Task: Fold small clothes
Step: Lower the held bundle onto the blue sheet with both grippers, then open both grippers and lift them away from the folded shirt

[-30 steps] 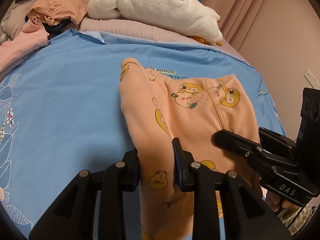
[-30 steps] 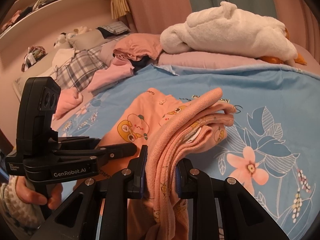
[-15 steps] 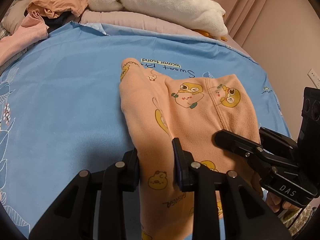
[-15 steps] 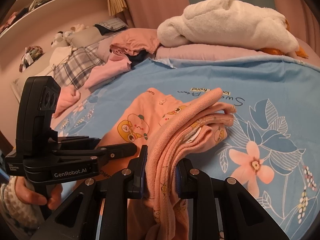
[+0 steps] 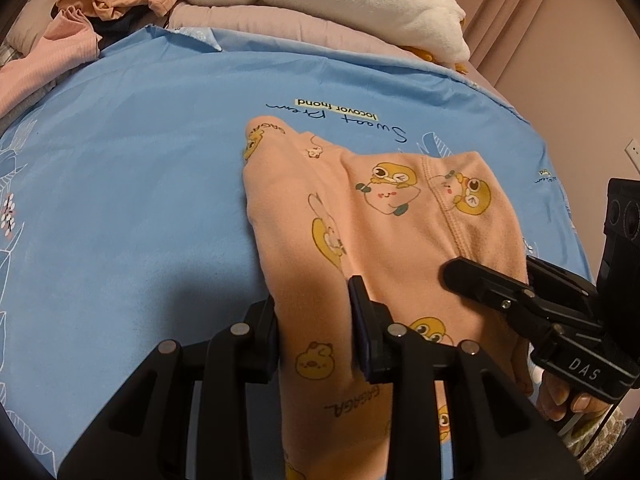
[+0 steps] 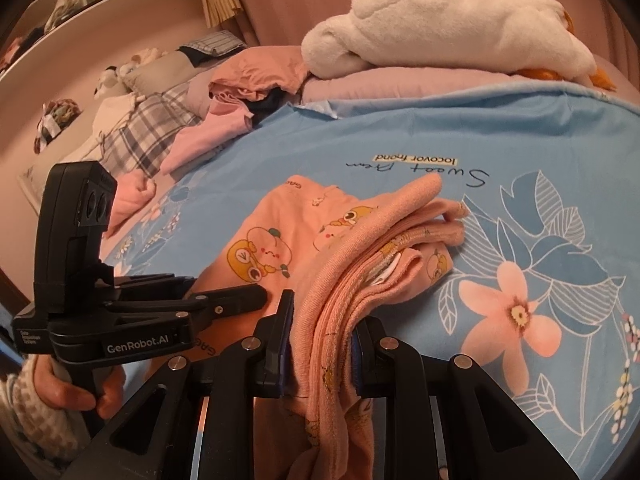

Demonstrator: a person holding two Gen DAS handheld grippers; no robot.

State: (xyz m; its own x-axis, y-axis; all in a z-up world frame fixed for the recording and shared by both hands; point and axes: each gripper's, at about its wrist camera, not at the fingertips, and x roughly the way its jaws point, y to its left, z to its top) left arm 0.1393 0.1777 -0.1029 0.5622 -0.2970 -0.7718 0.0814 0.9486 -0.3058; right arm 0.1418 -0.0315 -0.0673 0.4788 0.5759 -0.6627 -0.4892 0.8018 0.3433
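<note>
A peach garment [image 5: 380, 220] printed with yellow cartoon ducks lies on the blue bed sheet [image 5: 140, 200], its near end lifted. My left gripper [image 5: 314, 316] holds the near left fold. Its jaws are opening, with cloth still filling the gap and touching both pads. My right gripper [image 6: 320, 328] is shut on the bunched, layered edge of the garment [image 6: 280, 232], which drapes over its jaws. Each gripper shows in the other's view: the right gripper [image 5: 480, 280] to the right, and the left gripper [image 6: 240, 298] to the left, held by a hand.
A white plush toy [image 6: 440, 32] lies on a pink quilt at the far edge of the bed. A pile of pink and orange clothes [image 5: 100, 4] sits at the far left. A pink wall with a socket [image 5: 632, 152] stands close on the right.
Both views have tipped slightly down toward the sheet, so its printed words now show. The garment stays in both grippers. The left jaws stand a touch wider.
</note>
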